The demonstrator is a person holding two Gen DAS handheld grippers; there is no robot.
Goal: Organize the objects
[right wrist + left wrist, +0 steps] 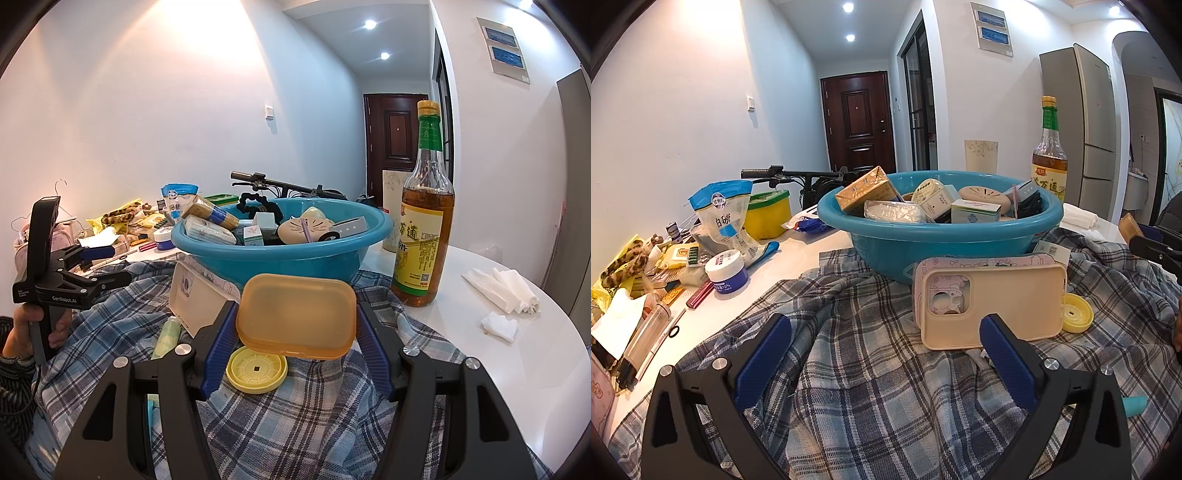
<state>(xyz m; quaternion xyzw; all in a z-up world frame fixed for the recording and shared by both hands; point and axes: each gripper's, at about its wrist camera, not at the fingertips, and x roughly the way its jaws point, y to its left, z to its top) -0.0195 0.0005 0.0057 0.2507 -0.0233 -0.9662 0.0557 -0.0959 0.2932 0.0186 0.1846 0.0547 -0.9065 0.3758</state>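
Right tool (295,325) clamping orange box (295,314), basin (280,254) just beyond

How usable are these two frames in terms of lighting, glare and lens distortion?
Left wrist view: evenly lit and sharp, ceiling spotlights blown out, door and fridge lines bowed by the fisheye, dark corners. Right wrist view: a warm bright patch washes the white wall; the translucent orange plastic box and teal plastic basin stay crisp, with no motion blur.
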